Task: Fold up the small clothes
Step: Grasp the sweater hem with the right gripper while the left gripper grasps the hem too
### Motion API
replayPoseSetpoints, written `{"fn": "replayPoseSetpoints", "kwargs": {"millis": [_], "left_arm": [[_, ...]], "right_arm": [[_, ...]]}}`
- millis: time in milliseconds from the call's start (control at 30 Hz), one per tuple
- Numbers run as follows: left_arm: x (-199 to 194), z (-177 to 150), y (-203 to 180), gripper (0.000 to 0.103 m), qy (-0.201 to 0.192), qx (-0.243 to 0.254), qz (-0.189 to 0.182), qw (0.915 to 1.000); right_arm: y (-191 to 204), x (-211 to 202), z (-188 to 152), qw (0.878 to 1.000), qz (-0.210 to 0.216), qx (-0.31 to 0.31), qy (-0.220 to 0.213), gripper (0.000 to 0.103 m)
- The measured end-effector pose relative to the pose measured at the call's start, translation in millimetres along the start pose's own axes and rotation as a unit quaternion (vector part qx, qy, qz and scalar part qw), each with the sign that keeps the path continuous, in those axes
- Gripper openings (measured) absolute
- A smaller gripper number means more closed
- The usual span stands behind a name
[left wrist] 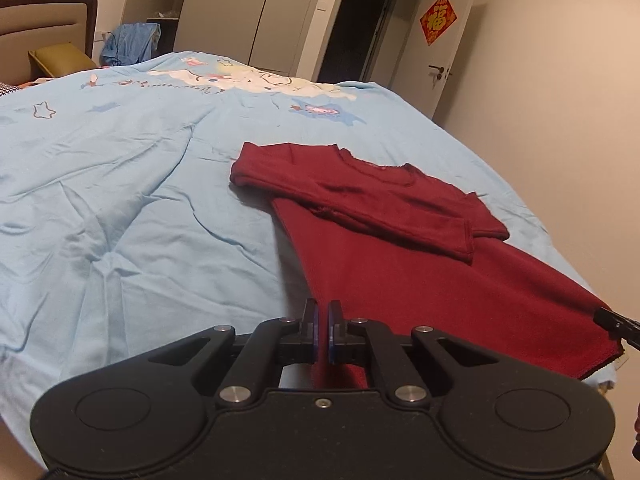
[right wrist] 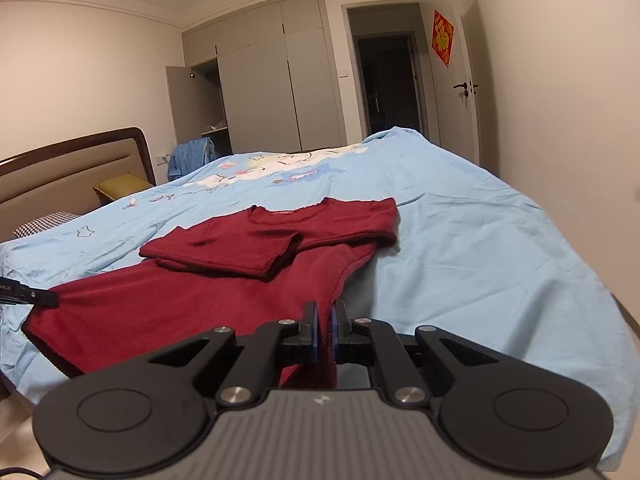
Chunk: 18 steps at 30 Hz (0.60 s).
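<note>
1. We hold two grippers. Our left gripper [left wrist: 323, 330] has its fingers pressed together on the near hem of the one garment here, a dark red long-sleeved top [left wrist: 420, 272], at its left corner.
2. Our right gripper [right wrist: 325, 332] likewise pinches the hem at the other near corner, with red cloth caught between its blue pads [right wrist: 335, 334].
3. Each gripper's tip also shows at the edge of the other's view, gripping the hem.
4. The top lies flat near the bed's near edge, neckline away from us. Both of its sleeves [right wrist: 224, 252] are folded in across the chest, one overlapping the other.
5. The top rests on a light blue bedspread [left wrist: 120, 184], creased, with a cartoon print and stars toward its far edge.
6. At the head of the bed we count one padded headboard [right wrist: 72, 168], one olive pillow [right wrist: 120, 186] and one checked cushion [right wrist: 48, 222].
7. Beyond the bed, one blue garment [right wrist: 192, 156] hangs by a grey wardrobe [right wrist: 272, 80] with one door open.
8. Farthest off are a dark doorway [right wrist: 390, 80] and one white door [right wrist: 460, 92] bearing one red diamond decoration [right wrist: 442, 38].
</note>
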<state>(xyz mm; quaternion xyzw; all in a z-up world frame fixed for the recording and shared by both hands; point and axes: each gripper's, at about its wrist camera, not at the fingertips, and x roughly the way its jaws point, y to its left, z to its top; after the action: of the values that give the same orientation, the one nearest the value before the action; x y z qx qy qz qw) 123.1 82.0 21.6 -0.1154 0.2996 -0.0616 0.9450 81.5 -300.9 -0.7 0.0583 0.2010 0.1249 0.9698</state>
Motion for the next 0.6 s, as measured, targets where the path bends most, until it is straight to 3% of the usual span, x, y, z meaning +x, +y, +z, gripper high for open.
{"fn": "replayPoseSetpoints", "kwargs": {"millis": [233, 467, 533, 600], "left_arm": [[4, -46, 6, 0.003, 0.04, -0.008, 0.016, 0.9991], [13, -52, 5, 0.004, 0.043, 0.006, 0.018, 0.9989], [14, -54, 5, 0.009, 0.048, 0.011, 0.017, 0.9987], [14, -56, 3, 0.029, 0.051, 0.01, 0.02, 0.9984]], "right_arm": [[-7, -9, -27, 0.999, -0.016, -0.004, 0.043, 0.007], [0, 0, -43, 0.997, -0.038, -0.043, 0.059, 0.008], [3, 0, -45, 0.995, -0.045, -0.056, 0.062, 0.011], [2, -1, -48, 0.995, -0.049, -0.065, 0.066, 0.023]]}}
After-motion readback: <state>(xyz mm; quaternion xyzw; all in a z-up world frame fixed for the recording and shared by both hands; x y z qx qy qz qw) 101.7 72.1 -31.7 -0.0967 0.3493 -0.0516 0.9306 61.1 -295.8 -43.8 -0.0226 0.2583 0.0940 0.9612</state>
